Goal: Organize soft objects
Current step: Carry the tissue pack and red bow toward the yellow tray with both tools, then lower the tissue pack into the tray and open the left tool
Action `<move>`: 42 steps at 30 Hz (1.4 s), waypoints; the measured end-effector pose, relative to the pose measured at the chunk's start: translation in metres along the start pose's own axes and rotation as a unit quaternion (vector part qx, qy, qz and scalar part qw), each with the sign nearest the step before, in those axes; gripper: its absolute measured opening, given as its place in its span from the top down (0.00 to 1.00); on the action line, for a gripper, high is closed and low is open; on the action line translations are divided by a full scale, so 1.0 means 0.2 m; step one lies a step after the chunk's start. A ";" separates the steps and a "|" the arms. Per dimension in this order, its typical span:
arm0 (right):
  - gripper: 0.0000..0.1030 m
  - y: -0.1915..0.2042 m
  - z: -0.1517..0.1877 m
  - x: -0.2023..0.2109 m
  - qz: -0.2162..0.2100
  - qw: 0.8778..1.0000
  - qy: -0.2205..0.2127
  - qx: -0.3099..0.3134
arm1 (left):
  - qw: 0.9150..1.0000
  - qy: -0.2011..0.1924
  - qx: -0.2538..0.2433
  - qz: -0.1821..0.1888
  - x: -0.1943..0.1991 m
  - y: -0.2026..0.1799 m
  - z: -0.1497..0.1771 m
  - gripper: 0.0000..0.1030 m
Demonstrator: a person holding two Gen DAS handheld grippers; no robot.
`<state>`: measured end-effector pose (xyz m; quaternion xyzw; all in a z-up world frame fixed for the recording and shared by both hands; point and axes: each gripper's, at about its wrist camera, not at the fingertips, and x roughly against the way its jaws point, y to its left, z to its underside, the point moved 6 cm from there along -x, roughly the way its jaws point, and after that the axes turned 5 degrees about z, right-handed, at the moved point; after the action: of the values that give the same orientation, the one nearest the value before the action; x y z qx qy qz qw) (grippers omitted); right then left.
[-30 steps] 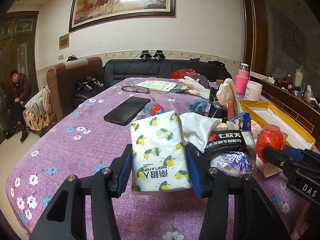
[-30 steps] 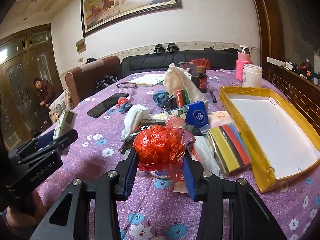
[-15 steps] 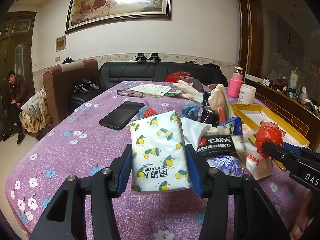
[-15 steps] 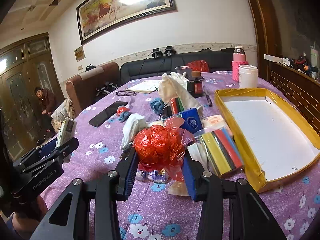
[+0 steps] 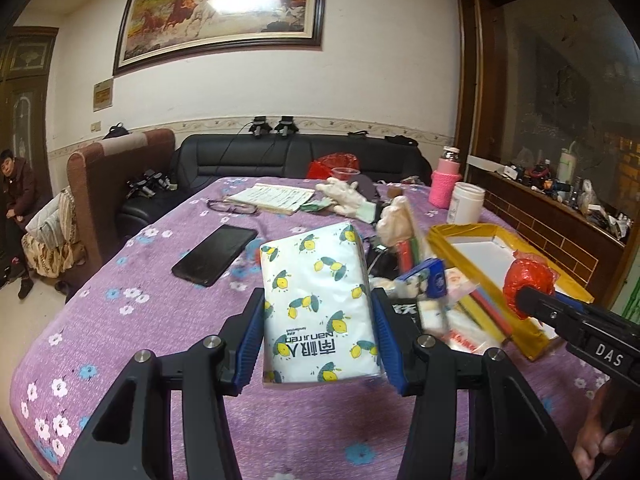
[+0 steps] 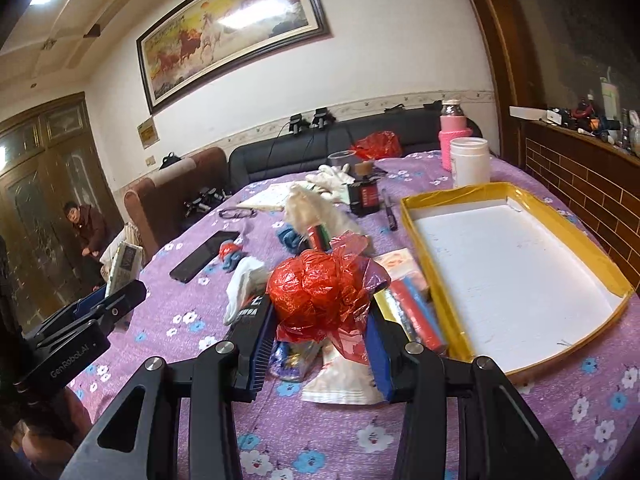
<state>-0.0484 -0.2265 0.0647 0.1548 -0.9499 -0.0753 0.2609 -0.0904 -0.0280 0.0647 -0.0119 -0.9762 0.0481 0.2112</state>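
The left gripper (image 5: pixel 318 338) clamps a lemon-printed tissue pack (image 5: pixel 318 308) above the purple tablecloth (image 5: pixel 120 320).

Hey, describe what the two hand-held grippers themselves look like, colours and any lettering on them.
Both are matte black frames with triangular cut-outs and silver bolts. Each finger carries a ribbed blue pad. The left hand-held gripper shows white "GenRobot.AI" lettering on its side in the right wrist view. The right hand-held gripper shows "DAS" in the left wrist view. No cables are visible.
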 end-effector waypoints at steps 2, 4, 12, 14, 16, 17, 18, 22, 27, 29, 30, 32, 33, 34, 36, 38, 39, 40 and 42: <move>0.56 -0.02 -0.01 0.01 0.002 1.000 -0.001 -0.004 | 1.000 0.001 -0.004 0.008 -0.01 -0.04 -0.02 0.51; 0.56 -0.06 -0.03 0.01 0.004 1.000 -0.002 -0.009 | 1.000 0.004 -0.007 0.019 -0.02 -0.09 -0.04 0.51; 0.56 -0.24 -0.16 0.04 0.022 0.999 -0.014 -0.027 | 0.997 0.025 -0.021 0.068 -0.12 -0.31 -0.15 0.51; 0.56 -0.32 -0.22 0.03 0.027 0.999 -0.011 -0.038 | 0.996 0.033 -0.024 0.085 -0.17 -0.37 -0.19 0.51; 0.56 -0.39 -0.28 0.01 0.031 0.998 -0.010 -0.048 | 0.993 0.045 -0.030 0.102 -0.23 -0.45 -0.23 0.51; 0.56 -0.43 -0.32 -0.01 0.032 0.998 -0.009 -0.052 | 0.992 0.051 -0.030 0.108 -0.26 -0.48 -0.25 0.51; 0.56 -0.45 -0.34 -0.03 0.032 0.998 -0.005 -0.052 | 0.990 0.061 -0.030 0.121 -0.30 -0.53 -0.27 0.51; 0.56 -0.57 -0.45 -0.16 0.029 0.997 0.017 -0.068 | 0.988 0.081 -0.039 0.129 -0.47 -0.64 -0.31 0.51; 0.56 -0.72 -0.56 -0.38 0.034 0.993 0.057 -0.098 | 0.982 0.123 -0.038 0.138 -0.69 -0.77 -0.33 0.51; 0.56 -0.79 -0.60 -0.50 0.038 0.989 0.075 -0.120 | 0.979 0.139 -0.036 0.145 -0.80 -0.84 -0.34 0.51; 0.56 -0.82 -0.61 -0.56 0.041 0.987 0.092 -0.125 | 0.978 0.146 -0.035 0.145 -0.84 -0.88 -0.34 0.51; 0.56 -0.88 -0.64 -0.68 0.036 0.983 0.108 -0.142 | 0.972 0.170 -0.027 0.158 -0.95 -0.95 -0.33 0.51; 0.56 -0.91 -0.64 -0.73 0.046 0.982 0.120 -0.139 | 0.971 0.177 -0.019 0.159 -1.00 -0.97 -0.32 0.51; 0.56 -0.94 -0.64 -0.76 0.050 0.981 0.126 -0.137 | 0.971 0.180 -0.012 0.159 -1.04 -0.99 -0.32 0.51; 0.56 -1.01 -0.61 -0.81 0.050 0.979 0.127 -0.154 | 0.966 0.197 -0.003 0.166 -1.15 -1.04 -0.29 0.51; 0.56 -1.09 -0.56 -0.85 0.058 0.975 0.138 -0.165 | 0.961 0.220 0.004 0.170 -1.27 -1.08 -0.25 0.51; 0.56 -1.13 -0.55 -0.86 0.063 0.973 0.141 -0.170 | 0.958 0.230 0.006 0.169 -1.31 -1.09 -0.23 0.51; 0.56 -1.16 -0.54 -0.87 0.069 0.972 0.143 -0.172 | 0.957 0.239 0.011 0.166 -1.35 -1.10 -0.22 0.51; 0.56 -1.20 -0.51 -0.89 0.075 0.969 0.151 -0.179 | 0.950 0.255 0.028 0.176 -1.42 -1.12 -0.20 0.51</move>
<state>0.2111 -0.3991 0.0144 0.0430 -0.8792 -0.2003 0.4301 0.1845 -0.2592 0.0060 -0.1891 -0.8706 0.1071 0.4414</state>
